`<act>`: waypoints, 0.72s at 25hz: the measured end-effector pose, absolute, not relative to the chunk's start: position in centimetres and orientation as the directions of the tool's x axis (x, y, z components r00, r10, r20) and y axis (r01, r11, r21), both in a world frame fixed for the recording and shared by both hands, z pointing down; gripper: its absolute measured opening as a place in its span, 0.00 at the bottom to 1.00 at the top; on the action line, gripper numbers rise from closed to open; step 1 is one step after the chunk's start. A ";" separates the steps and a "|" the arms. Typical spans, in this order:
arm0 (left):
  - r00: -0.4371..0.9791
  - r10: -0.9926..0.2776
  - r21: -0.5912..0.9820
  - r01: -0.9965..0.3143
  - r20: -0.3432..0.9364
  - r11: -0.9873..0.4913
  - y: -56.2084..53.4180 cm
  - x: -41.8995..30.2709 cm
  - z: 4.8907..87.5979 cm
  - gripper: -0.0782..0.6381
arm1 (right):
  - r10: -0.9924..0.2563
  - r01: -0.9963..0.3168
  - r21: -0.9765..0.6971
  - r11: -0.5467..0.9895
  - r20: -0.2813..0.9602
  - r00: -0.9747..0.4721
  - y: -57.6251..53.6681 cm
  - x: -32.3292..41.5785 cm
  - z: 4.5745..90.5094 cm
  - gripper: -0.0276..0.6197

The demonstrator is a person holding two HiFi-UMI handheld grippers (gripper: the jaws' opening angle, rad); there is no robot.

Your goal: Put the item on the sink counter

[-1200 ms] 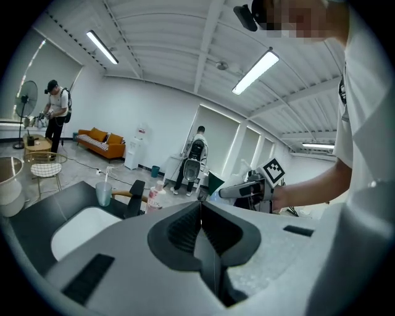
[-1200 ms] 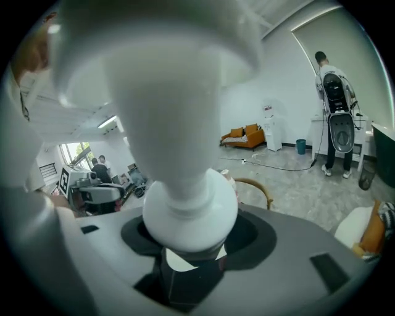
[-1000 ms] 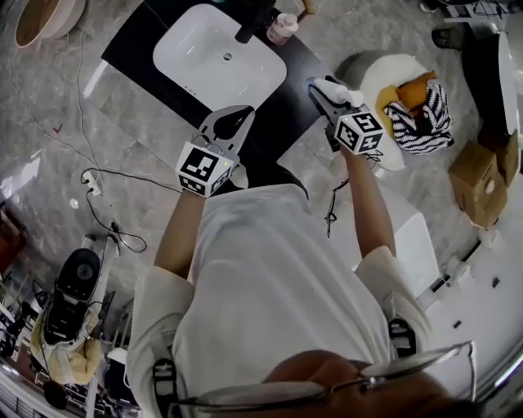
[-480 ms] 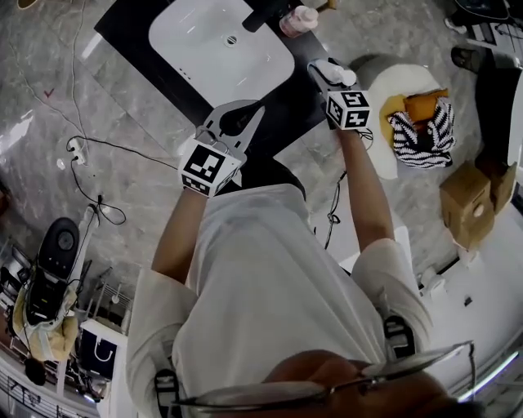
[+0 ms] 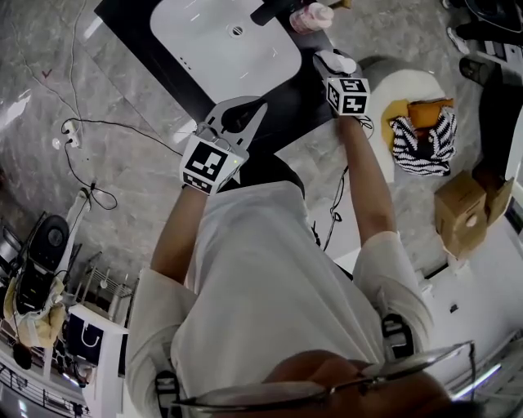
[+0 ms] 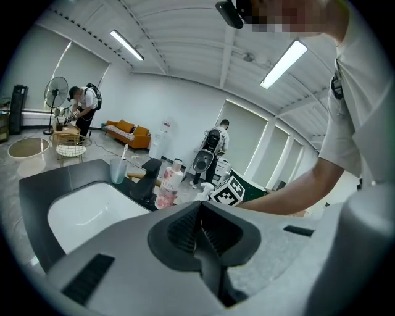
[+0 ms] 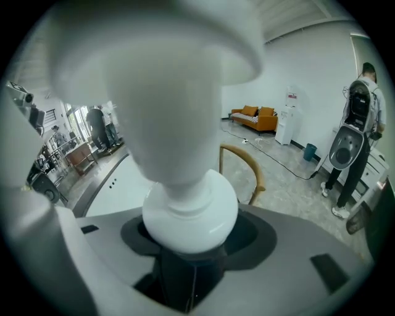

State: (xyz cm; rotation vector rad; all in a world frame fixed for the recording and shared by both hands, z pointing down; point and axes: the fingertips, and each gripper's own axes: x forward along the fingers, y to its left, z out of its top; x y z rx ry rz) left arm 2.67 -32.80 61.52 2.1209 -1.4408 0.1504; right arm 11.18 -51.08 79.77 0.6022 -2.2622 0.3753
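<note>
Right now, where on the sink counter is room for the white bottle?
The dark strip of counter right of the basin is bare. Farther back, the faucet and pink bottle crowd the corner.

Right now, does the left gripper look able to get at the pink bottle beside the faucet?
Probably yes: the left gripper, jaws shut and empty, has bare counter ahead up to the pink bottle; the right gripper with its white bottle crowds the right side.

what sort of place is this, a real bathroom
Probably a mock bathroom corner in an open lab or office hall: a black counter with a white basin stands there, yet an orange sofa and strip lights show behind it.
</note>
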 end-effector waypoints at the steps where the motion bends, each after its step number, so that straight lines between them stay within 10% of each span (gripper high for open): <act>1: 0.411 -0.820 0.388 -0.886 0.399 -0.256 -32.7 2.7 61.7 0.12 | -0.308 -0.530 -0.080 0.844 0.737 -0.602 -51.1 11.2 80.0 0.42; 18: 0.385 -0.819 0.372 -0.899 0.425 -0.229 -31.4 2.3 61.5 0.12 | -0.351 -0.566 -0.064 0.822 0.725 -0.592 -51.0 11.5 80.9 0.47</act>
